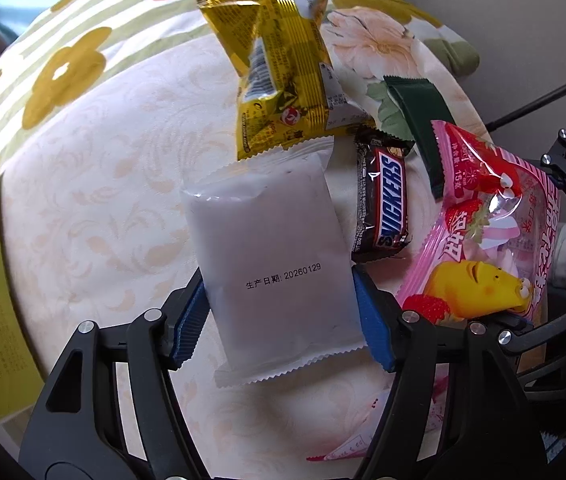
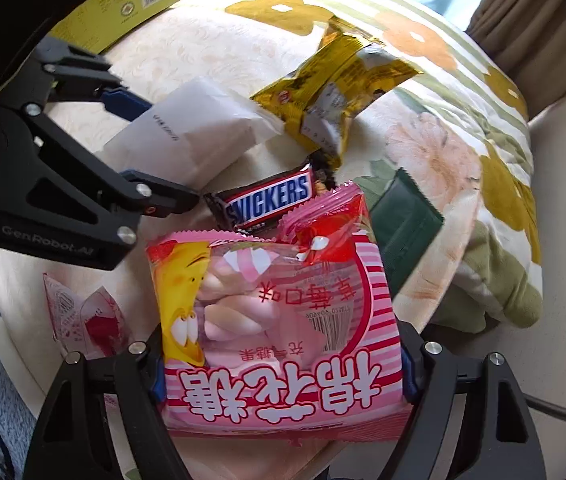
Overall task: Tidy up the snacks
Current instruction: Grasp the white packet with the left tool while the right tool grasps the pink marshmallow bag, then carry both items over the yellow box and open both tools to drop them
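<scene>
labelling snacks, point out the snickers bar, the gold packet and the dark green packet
snickers bar (image 1: 386,199), left wrist view, on the logo
gold packet (image 1: 283,76), left wrist view, mid wrapper
dark green packet (image 2: 401,216), right wrist view, centre

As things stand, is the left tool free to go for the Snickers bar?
Probably not yet. The left tool is shut on the white packet, so it would have to let that go first. The Snickers bar itself lies uncovered just beside that packet, with only the pink marshmallow bag close on its other side.
</scene>
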Action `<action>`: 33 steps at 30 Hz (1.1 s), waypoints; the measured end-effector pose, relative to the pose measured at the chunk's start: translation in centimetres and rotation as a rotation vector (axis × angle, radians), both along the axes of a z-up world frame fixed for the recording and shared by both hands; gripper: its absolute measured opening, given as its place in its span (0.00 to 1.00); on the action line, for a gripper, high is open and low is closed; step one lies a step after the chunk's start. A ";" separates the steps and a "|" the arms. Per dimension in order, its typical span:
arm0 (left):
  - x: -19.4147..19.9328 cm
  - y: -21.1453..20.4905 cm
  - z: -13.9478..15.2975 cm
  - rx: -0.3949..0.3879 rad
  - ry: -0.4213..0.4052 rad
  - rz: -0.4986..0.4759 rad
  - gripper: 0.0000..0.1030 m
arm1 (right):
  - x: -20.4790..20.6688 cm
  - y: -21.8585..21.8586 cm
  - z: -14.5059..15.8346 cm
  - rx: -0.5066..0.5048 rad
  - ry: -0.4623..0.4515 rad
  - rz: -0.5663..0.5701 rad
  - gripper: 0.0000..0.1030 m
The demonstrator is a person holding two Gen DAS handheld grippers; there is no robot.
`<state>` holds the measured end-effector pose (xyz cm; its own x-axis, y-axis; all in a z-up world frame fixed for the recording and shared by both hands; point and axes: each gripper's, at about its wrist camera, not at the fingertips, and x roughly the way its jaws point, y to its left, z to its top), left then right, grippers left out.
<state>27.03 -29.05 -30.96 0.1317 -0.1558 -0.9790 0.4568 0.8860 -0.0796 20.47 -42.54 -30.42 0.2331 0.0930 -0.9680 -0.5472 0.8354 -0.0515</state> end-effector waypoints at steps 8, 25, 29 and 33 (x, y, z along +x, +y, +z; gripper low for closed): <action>-0.9 2.1 3.1 -0.041 -0.069 0.077 0.62 | -0.1 -0.4 2.8 0.073 -0.034 -0.079 0.76; -0.9 14.1 15.7 -0.156 -0.314 0.284 0.62 | -0.1 4.3 11.6 0.179 -0.173 -0.157 0.76; -0.6 18.7 17.2 -0.173 -0.339 0.301 0.62 | 0.8 7.6 13.9 0.210 -0.206 -0.171 0.76; -0.3 23.5 18.4 -0.169 -0.359 0.320 0.62 | 1.8 12.1 15.9 0.258 -0.232 -0.180 0.76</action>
<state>26.75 -5.53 -12.59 0.5224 -0.2049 -0.8277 0.1893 0.9744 -0.1217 22.26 -30.46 -14.48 0.4781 0.2636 -0.8378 -0.3888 0.9189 0.0672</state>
